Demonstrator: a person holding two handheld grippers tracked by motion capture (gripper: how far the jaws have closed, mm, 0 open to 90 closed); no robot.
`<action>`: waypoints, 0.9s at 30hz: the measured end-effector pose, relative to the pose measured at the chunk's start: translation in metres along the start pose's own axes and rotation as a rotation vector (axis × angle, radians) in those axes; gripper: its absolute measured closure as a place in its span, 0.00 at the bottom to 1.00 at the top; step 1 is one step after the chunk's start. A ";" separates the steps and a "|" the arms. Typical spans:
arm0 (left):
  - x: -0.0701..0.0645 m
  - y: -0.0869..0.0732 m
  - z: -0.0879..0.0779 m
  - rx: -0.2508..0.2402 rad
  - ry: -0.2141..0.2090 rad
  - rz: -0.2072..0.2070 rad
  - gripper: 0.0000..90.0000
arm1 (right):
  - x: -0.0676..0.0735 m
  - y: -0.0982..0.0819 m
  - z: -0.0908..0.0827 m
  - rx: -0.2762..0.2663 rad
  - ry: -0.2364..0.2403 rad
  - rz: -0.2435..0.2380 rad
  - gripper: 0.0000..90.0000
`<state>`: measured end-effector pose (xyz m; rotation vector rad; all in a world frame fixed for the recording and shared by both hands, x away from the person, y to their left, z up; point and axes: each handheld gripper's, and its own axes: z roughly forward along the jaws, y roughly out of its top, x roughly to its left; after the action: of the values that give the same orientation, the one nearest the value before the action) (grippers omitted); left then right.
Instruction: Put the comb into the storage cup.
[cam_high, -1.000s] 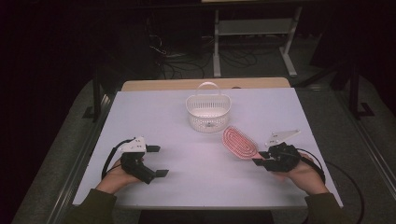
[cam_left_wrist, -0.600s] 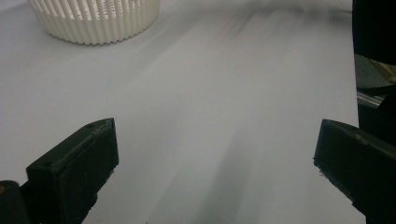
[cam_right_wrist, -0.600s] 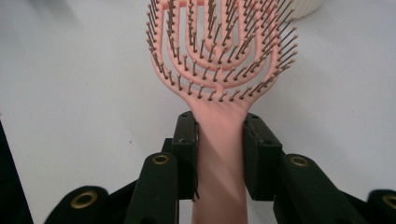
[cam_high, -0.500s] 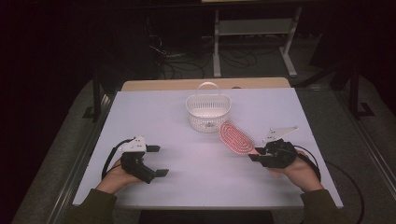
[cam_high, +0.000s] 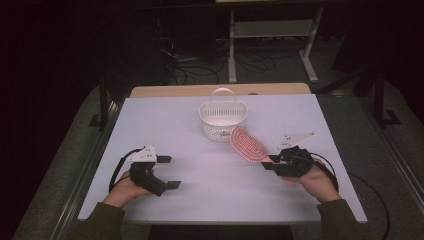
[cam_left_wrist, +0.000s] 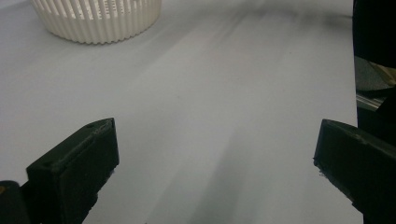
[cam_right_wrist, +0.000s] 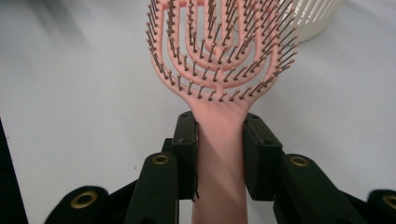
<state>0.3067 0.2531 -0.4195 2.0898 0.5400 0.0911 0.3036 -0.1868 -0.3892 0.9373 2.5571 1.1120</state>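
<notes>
A pink hairbrush (cam_high: 248, 144) with a vented oval head hangs just above the table, its head pointing toward a white slatted basket (cam_high: 222, 118) at the table's far middle. My right gripper (cam_high: 270, 163) is shut on the brush's handle (cam_right_wrist: 219, 154), bristles facing up in the right gripper view. The brush head's tip (cam_right_wrist: 219, 28) reaches close to the basket's wall (cam_right_wrist: 310, 18). My left gripper (cam_high: 169, 172) rests at the near left of the table, open, with nothing between its fingers (cam_left_wrist: 74, 168). The basket (cam_left_wrist: 95, 18) lies far ahead of it.
The white table (cam_high: 200, 165) has a wooden strip along its far edge. A metal stand and loose cables lie on the dark floor beyond. The table's right edge (cam_left_wrist: 357, 93) shows in the left gripper view.
My right gripper has carried the hairbrush left and farther away, closer to the basket. The left gripper has stayed in place.
</notes>
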 end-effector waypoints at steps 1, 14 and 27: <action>0.000 0.000 0.000 0.000 0.001 0.001 0.00 | 0.000 0.001 0.000 -0.002 -0.001 -0.001 0.76; -0.001 0.000 0.001 -0.002 0.005 -0.001 0.00 | 0.003 0.012 0.010 -0.024 0.009 -0.008 0.76; 0.001 0.002 0.000 -0.034 0.032 -0.043 0.00 | 0.007 0.028 0.022 -0.065 0.029 -0.020 0.76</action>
<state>0.3078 0.2528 -0.4178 2.0459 0.5987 0.1079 0.3203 -0.1551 -0.3845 0.8842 2.5304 1.2041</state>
